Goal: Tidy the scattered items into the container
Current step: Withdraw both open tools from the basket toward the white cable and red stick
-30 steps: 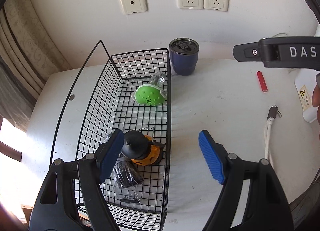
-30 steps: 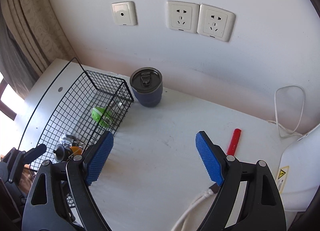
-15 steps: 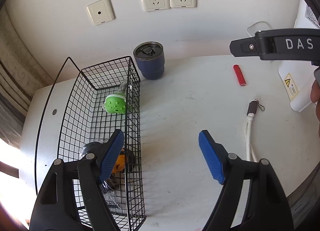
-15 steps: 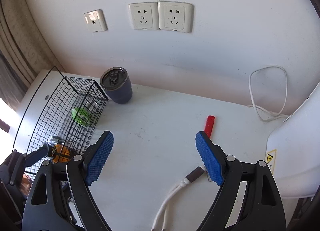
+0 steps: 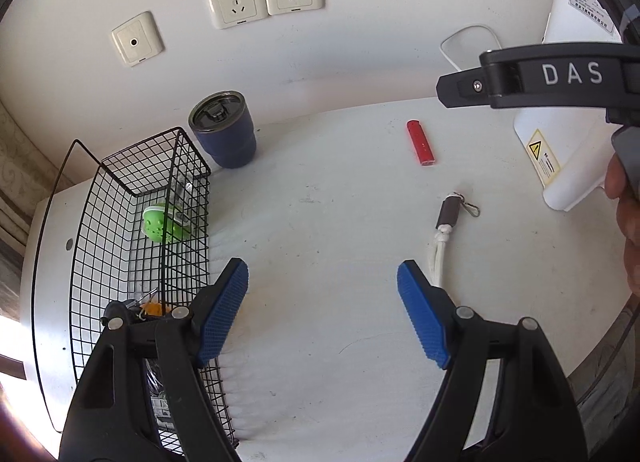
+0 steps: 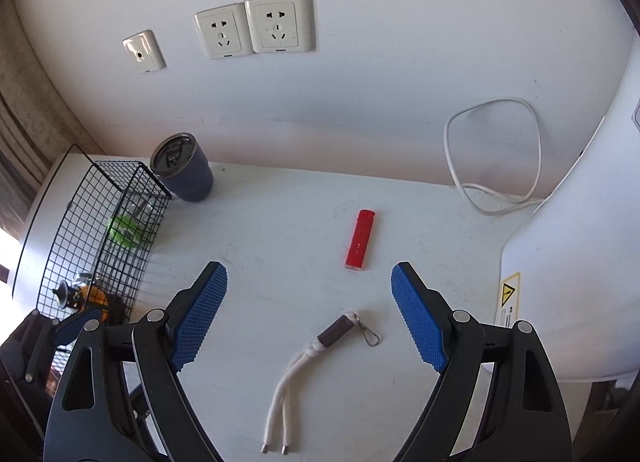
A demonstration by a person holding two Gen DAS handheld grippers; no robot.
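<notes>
A black wire basket (image 5: 120, 246) (image 6: 80, 238) stands on the white table at the left. It holds a green round item (image 5: 158, 224) (image 6: 124, 230), an orange and black item (image 6: 86, 296) and dark items. A red lighter (image 6: 361, 240) (image 5: 420, 142) and a white lanyard with a brown clasp (image 6: 320, 354) (image 5: 446, 222) lie loose on the table. My left gripper (image 5: 322, 314) is open and empty beside the basket's right wall. My right gripper (image 6: 308, 314) is open and empty, above the lanyard and just short of the lighter.
A dark blue lidded tumbler (image 5: 224, 134) (image 6: 184, 168) stands behind the basket by the wall. A white appliance (image 6: 568, 282) with a warning label stands at the right, its white cable (image 6: 492, 158) looped along the wall. Wall sockets (image 6: 256, 30) are above.
Both grippers have swung right, away from the basket. The lighter and lanyard now lie in front of the right gripper. Both stay open.
</notes>
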